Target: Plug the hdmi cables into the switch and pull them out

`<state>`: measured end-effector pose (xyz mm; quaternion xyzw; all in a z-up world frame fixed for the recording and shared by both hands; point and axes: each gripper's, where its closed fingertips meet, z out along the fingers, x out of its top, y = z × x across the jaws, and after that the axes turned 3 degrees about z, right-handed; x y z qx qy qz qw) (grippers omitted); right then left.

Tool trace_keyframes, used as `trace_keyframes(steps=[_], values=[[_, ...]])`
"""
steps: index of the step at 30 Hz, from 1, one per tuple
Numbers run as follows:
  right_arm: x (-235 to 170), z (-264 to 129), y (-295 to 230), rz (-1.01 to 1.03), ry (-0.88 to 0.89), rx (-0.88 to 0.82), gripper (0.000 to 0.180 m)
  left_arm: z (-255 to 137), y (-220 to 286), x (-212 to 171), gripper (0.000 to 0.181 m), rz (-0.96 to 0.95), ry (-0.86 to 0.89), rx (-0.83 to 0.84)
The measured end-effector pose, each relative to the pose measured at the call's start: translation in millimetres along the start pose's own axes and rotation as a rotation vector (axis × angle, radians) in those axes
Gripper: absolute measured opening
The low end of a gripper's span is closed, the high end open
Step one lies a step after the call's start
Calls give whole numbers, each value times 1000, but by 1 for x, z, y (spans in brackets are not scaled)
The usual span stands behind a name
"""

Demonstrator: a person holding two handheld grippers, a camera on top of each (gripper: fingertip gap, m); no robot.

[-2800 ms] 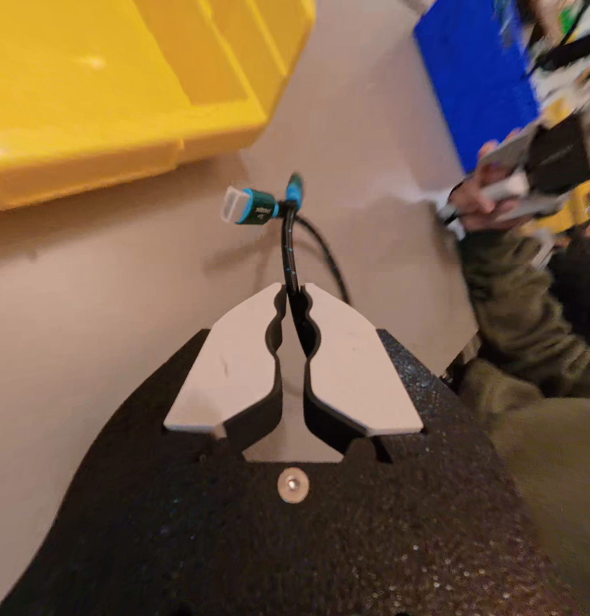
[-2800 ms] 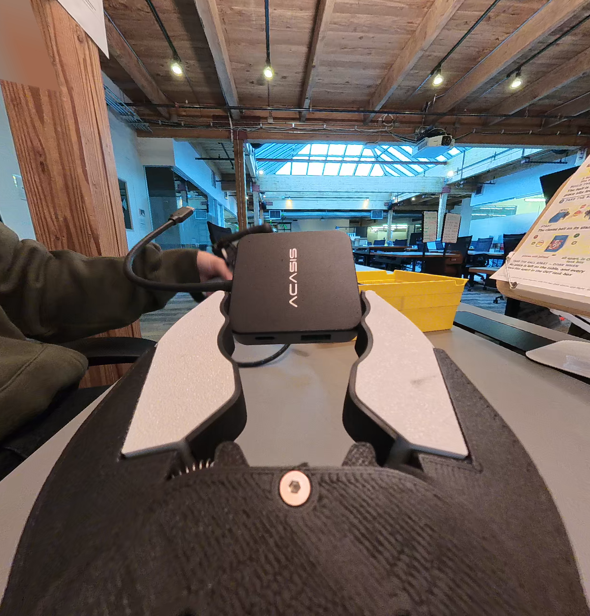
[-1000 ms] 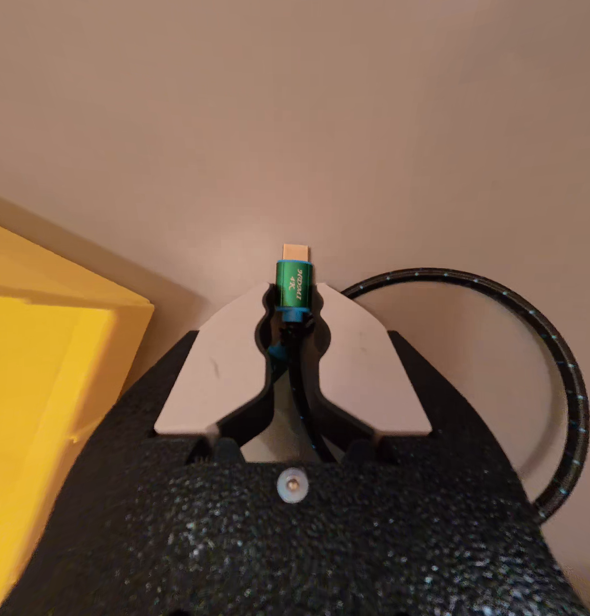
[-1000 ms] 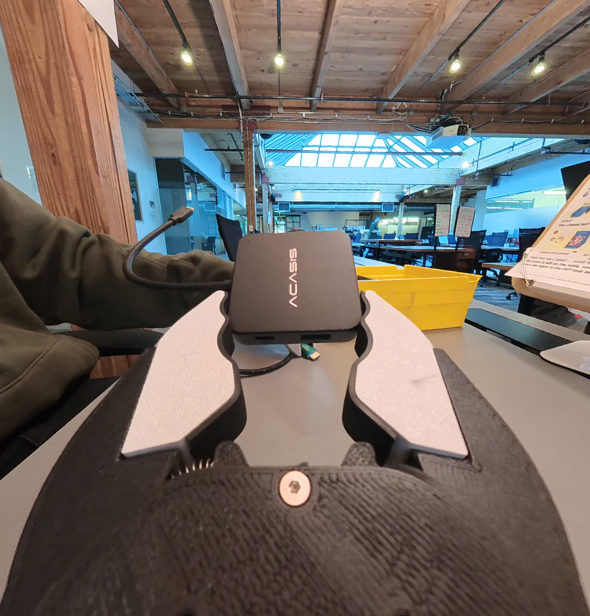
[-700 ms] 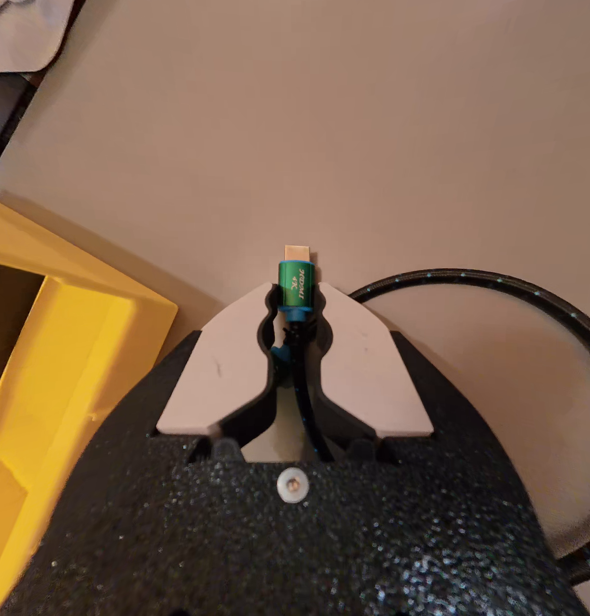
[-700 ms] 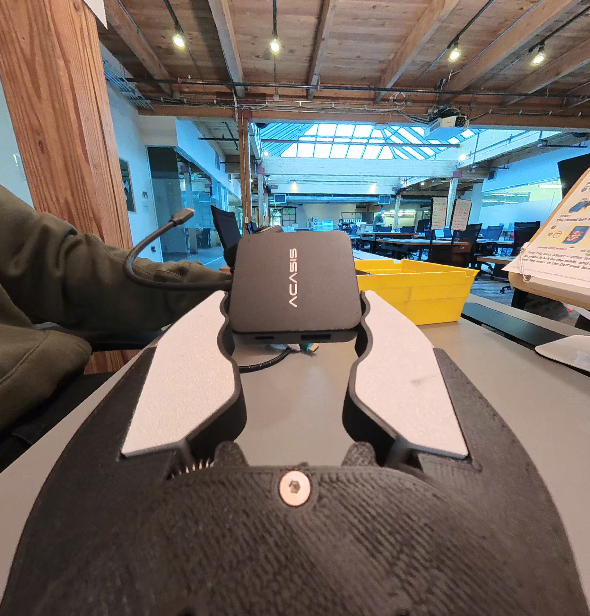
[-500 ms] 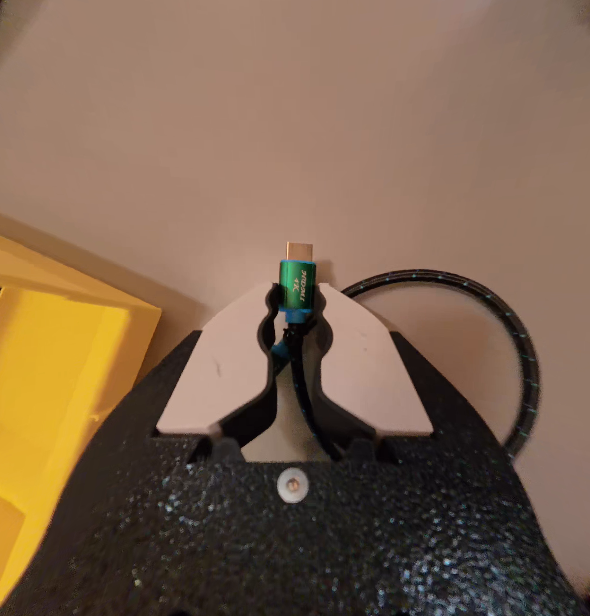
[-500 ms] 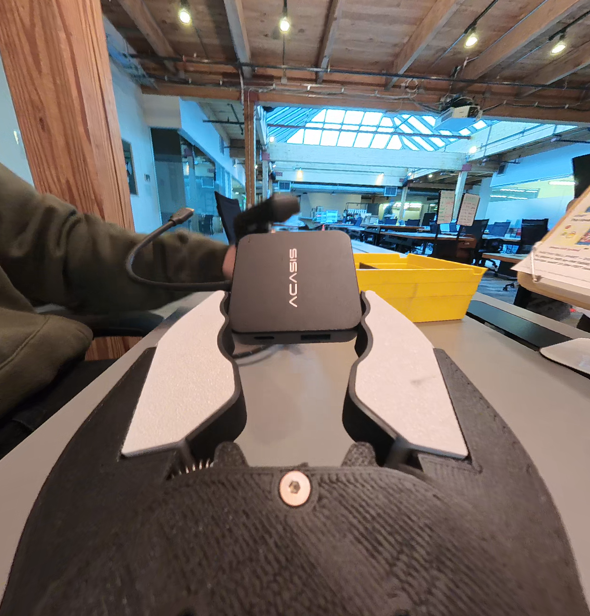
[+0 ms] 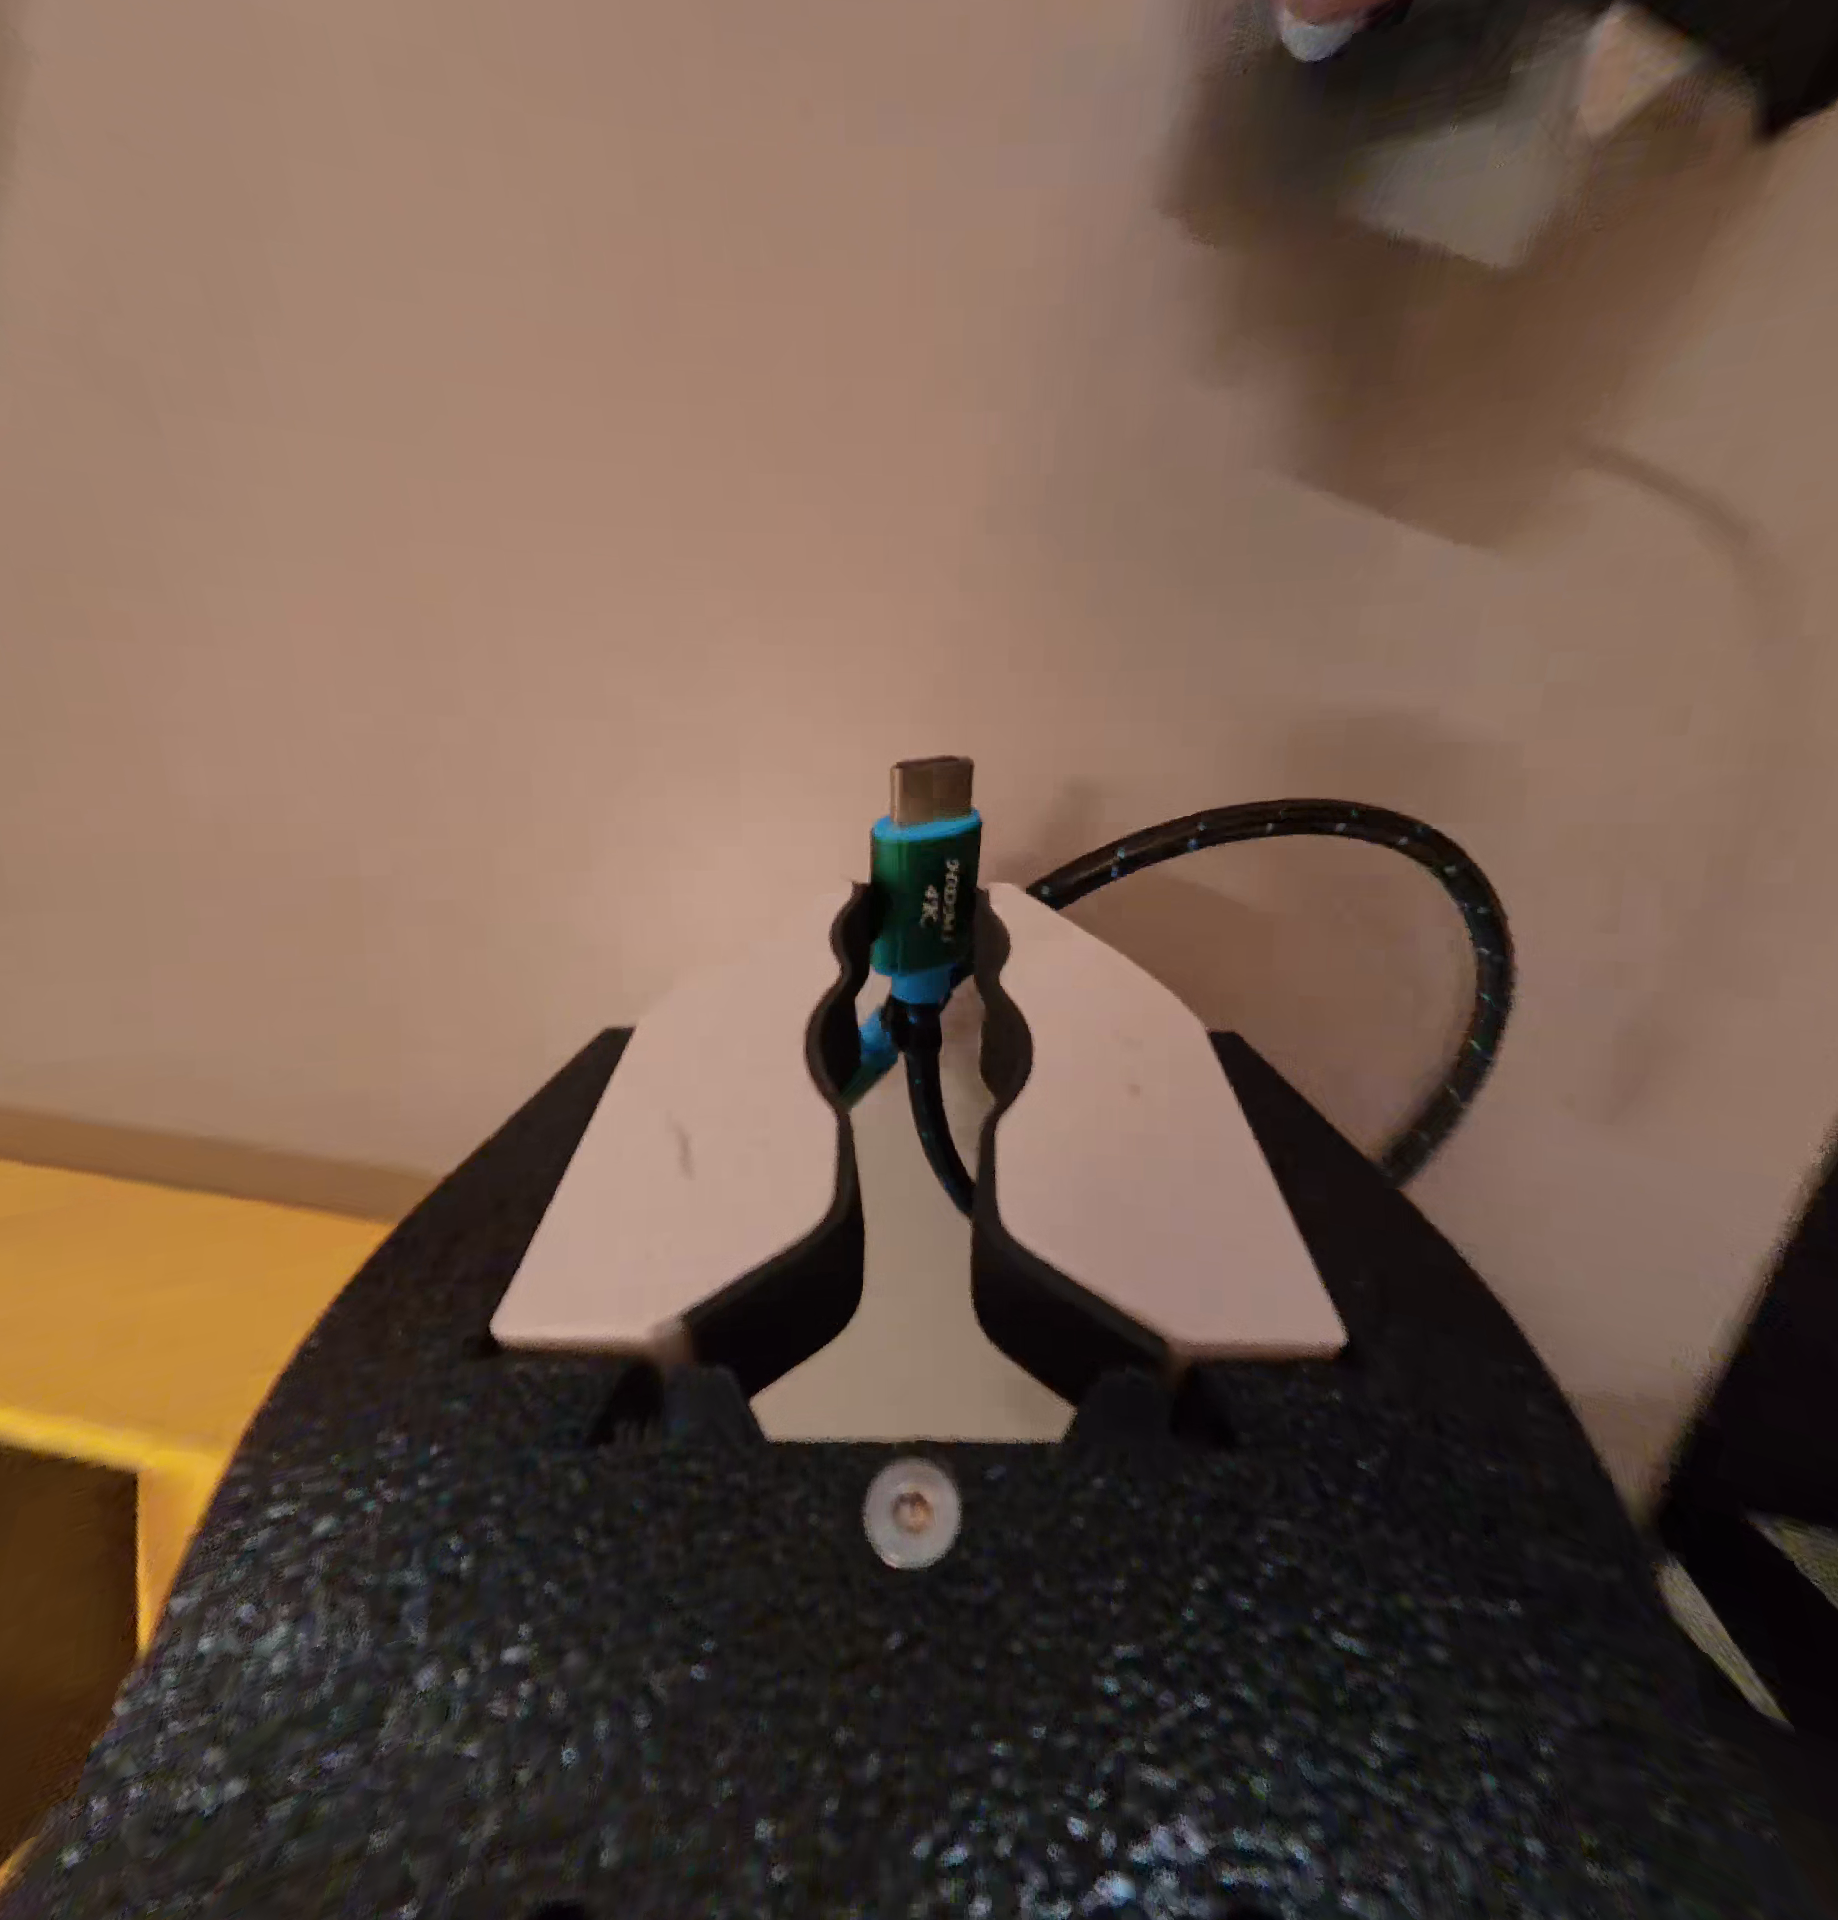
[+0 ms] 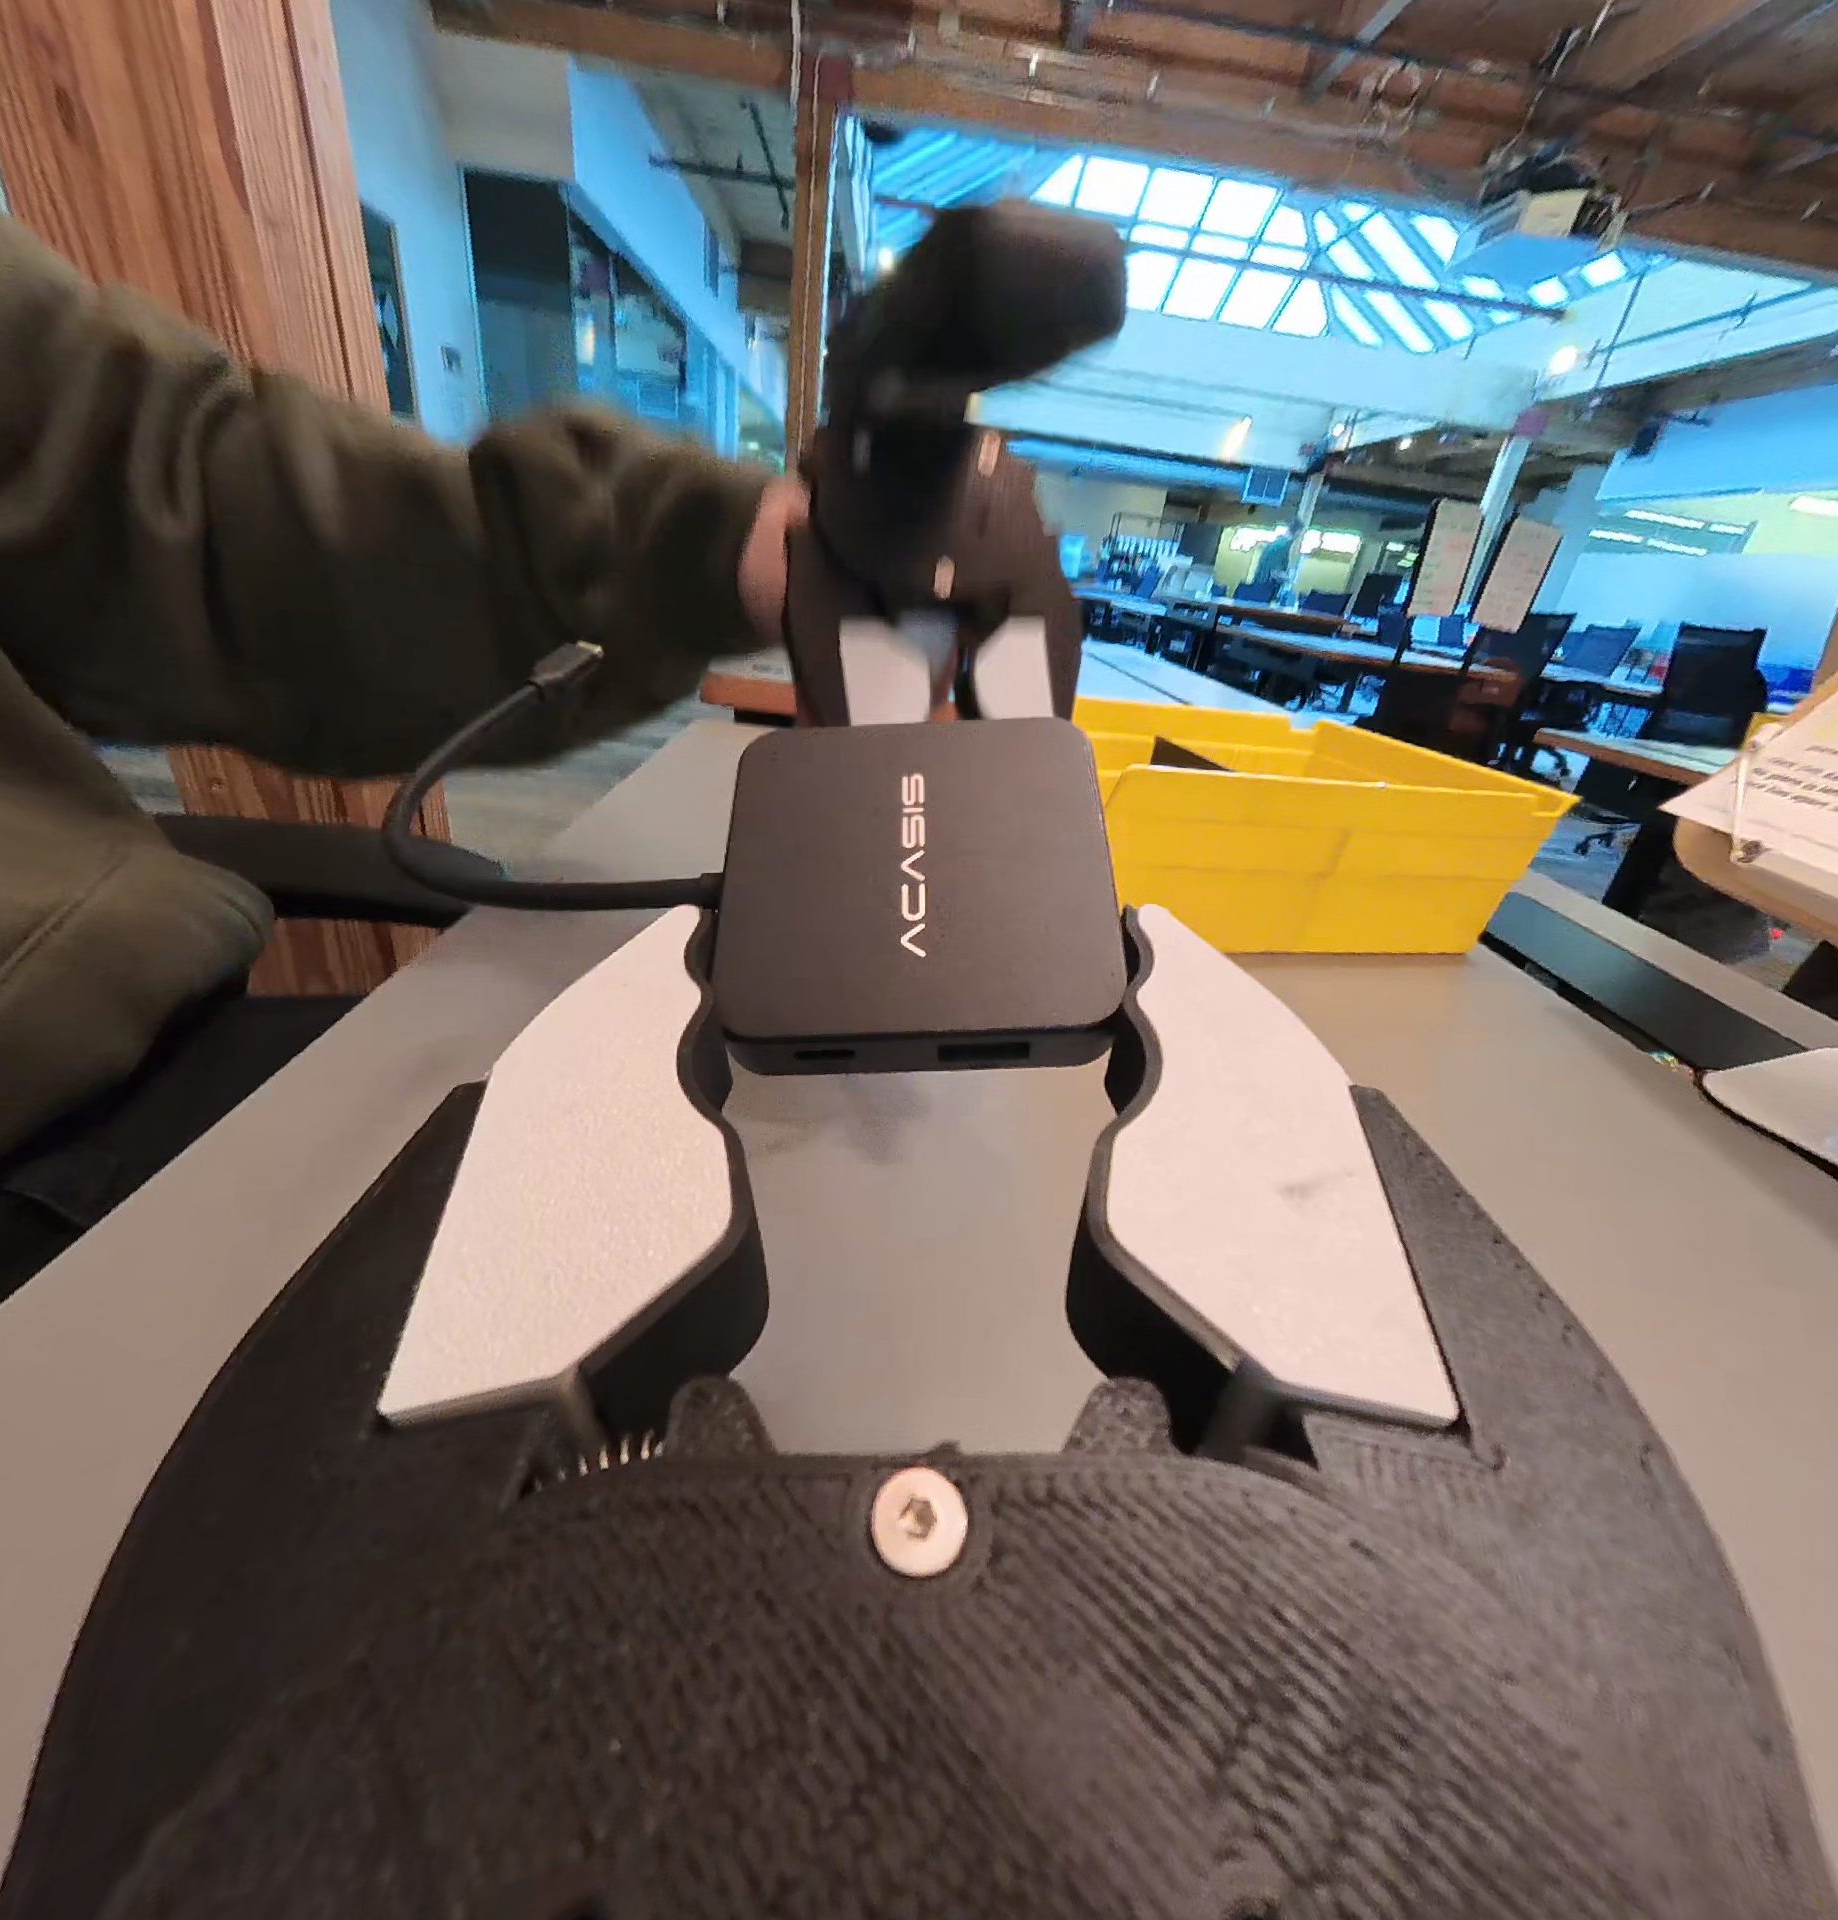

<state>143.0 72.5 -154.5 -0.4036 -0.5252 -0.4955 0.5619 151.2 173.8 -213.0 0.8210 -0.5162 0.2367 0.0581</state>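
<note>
The green HDMI plug (image 9: 925,899) is clamped between the tips of the left gripper (image 9: 920,914), its metal end pointing away above the table (image 9: 479,468); its braided cable (image 9: 1455,935) is looped to the right. The black switch (image 10: 915,883) is gripped by its sides in the right gripper (image 10: 920,987), just above the table, with a yellow bin (image 10: 1310,831) seen beyond on the right.
</note>
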Motion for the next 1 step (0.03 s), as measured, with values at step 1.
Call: trace_keyframes(steps=[1], values=[[1,-2,1,3,9,-2,72,12,-2,1,18,1,28,34]])
